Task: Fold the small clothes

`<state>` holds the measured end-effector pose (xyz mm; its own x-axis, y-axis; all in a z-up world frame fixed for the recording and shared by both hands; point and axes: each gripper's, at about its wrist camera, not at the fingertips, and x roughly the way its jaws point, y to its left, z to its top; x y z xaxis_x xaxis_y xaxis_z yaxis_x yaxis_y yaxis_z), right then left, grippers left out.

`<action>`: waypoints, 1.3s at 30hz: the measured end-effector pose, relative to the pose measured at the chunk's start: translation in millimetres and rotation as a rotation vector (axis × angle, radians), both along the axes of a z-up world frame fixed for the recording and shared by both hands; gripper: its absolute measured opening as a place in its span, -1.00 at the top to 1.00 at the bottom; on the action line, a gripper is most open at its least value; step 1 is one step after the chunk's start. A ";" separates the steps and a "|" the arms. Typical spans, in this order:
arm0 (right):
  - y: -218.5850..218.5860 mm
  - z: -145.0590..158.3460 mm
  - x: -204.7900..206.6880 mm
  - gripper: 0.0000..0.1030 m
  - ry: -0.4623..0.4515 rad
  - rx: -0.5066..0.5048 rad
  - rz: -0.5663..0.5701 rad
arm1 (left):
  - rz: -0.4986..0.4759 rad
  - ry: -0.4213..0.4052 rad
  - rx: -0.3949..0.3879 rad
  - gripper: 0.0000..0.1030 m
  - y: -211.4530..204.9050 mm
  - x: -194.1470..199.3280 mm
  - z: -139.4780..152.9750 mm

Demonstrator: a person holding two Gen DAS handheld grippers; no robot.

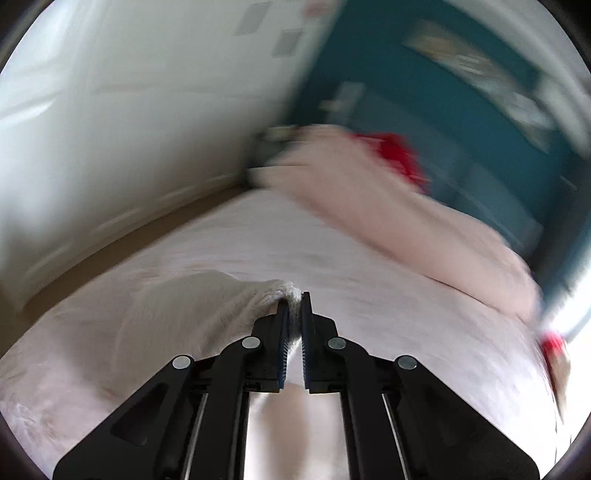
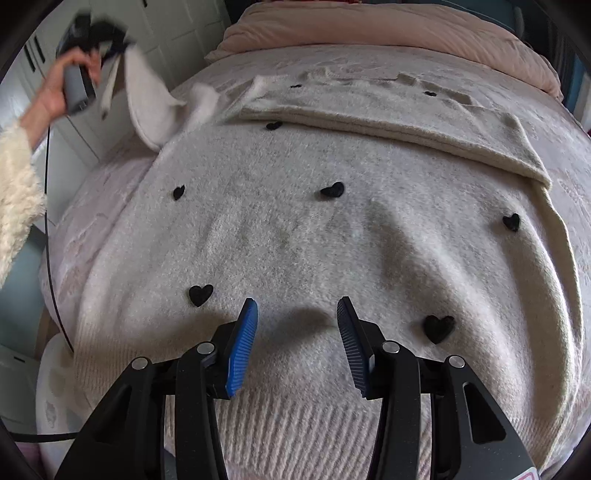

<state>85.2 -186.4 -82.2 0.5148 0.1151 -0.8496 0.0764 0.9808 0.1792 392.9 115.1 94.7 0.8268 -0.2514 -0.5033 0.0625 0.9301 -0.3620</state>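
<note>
Cream sweater point(image 2: 295, 229) with black hearts point(image 2: 332, 190) lies flat on the bed point(image 2: 110, 192), right under and ahead of the right gripper point(image 2: 297, 314), whose jaws stand spread above the knit with nothing between them. Left gripper point(image 1: 294, 304) is pinched on the sweater's sleeve point(image 1: 207, 299), lifted up at far left. Pink pillow point(image 2: 369, 33) beyond.

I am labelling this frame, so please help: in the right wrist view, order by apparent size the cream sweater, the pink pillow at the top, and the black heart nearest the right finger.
1. Cream sweater, fills most of the view.
2. Pink pillow; it lies farther from the camera, so it may only look smaller.
3. Black heart, clearly the smallest.
</note>
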 end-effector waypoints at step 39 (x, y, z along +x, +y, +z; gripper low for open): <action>-66.1 41.7 199.7 0.82 -0.201 -0.178 0.050 | 0.105 0.484 -0.279 0.75 -55.0 -75.4 -193.4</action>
